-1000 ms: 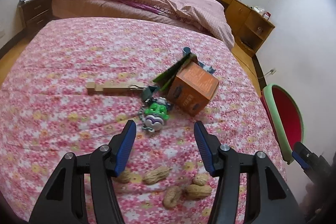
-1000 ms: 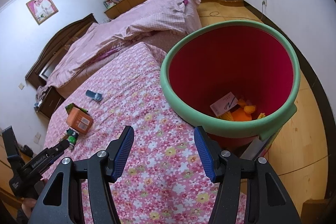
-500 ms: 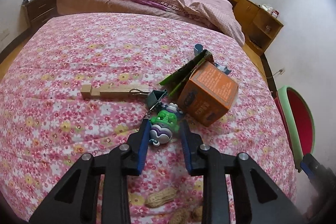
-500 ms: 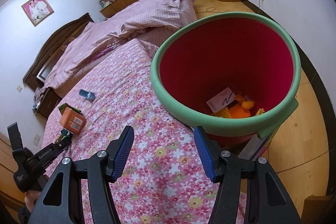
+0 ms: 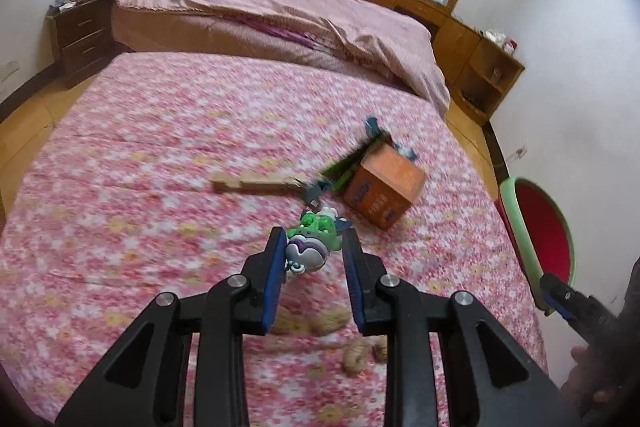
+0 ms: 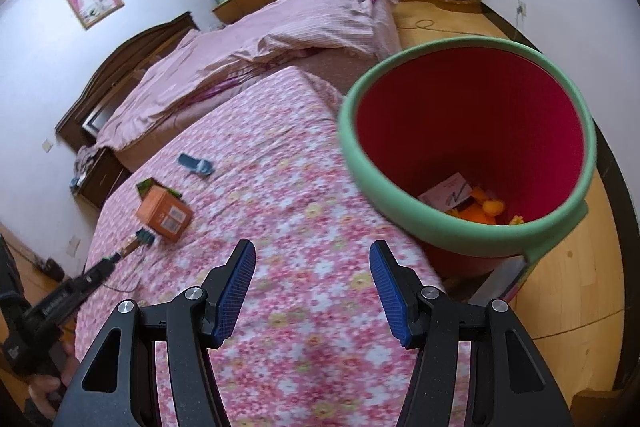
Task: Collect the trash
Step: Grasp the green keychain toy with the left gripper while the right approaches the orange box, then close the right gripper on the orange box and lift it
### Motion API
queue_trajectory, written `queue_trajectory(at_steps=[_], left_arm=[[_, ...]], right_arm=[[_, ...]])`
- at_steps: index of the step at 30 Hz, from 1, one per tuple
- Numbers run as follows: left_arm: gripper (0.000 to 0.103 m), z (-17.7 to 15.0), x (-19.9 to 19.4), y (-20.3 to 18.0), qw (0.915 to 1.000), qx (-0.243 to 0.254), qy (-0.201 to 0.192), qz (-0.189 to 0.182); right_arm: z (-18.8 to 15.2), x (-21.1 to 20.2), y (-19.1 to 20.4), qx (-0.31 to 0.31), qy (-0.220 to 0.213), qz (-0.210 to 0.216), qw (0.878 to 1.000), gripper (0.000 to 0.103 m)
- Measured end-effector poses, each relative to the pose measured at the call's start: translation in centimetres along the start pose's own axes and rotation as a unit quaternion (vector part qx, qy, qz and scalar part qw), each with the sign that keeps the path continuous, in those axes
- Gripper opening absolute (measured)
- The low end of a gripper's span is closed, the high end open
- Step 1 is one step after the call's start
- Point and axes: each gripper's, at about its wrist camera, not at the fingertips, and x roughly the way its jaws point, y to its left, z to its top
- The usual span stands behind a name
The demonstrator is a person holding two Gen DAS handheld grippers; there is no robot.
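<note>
- Left wrist view: the left tongs are nearly closed, clamping a green and purple toy above the floral bed, near an orange box.
- The right tongs gape wide, holding nothing, beside the red bin.

Left claw, wide open over the peanuts a second ago, now grips the green toy between its pads and lifts it off the floral cover. Right claw shifts left, the bin sliding rightward in its view.
</note>
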Motion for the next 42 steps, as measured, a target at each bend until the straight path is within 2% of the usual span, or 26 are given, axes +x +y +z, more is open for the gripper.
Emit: queue_trajectory(at_steps=[13, 21, 26, 27, 28, 33, 42], left_arm=[[0.028, 3.5, 0.8, 5.5, 0.9961, -0.02, -0.052, 0.068], [0.028, 3.2, 2.9, 8.8, 0.9926, -0.04, -0.059, 0.098], [0.028, 3.1, 3.6, 9.9, 0.9916, -0.05, -0.066, 0.1], [0.028, 3.1, 3.7, 10.1, 0.9917, -0.054, -0.063, 0.098], [0.028, 3.0, 3.8, 10.3, 0.9923, -0.058, -0.059, 0.092], [0.028, 3.0, 3.9, 11.1, 0.9925, -0.075, -0.055, 0.079], [0.028, 3.0, 4.0, 11.2, 0.9932, -0.076, -0.053, 0.07]], right_arm=[[0.7, 3.7, 7.1, -0.085, 0.025, 0.013, 0.996, 0.061], [0.5, 7.9, 11.3, -0.133, 0.058, 0.02, 0.989, 0.061], [0.7, 9.6, 13.1, -0.147, 0.061, 0.03, 0.987, 0.064], [0.7, 9.9, 13.4, -0.15, 0.06, 0.033, 0.986, 0.07], [0.8, 10.0, 13.6, -0.15, 0.057, 0.036, 0.986, 0.085], [1.4, 11.5, 14.8, -0.164, 0.057, 0.034, 0.984, 0.086], [2.0, 14.1, 16.6, -0.186, 0.066, 0.035, 0.98, 0.086]])
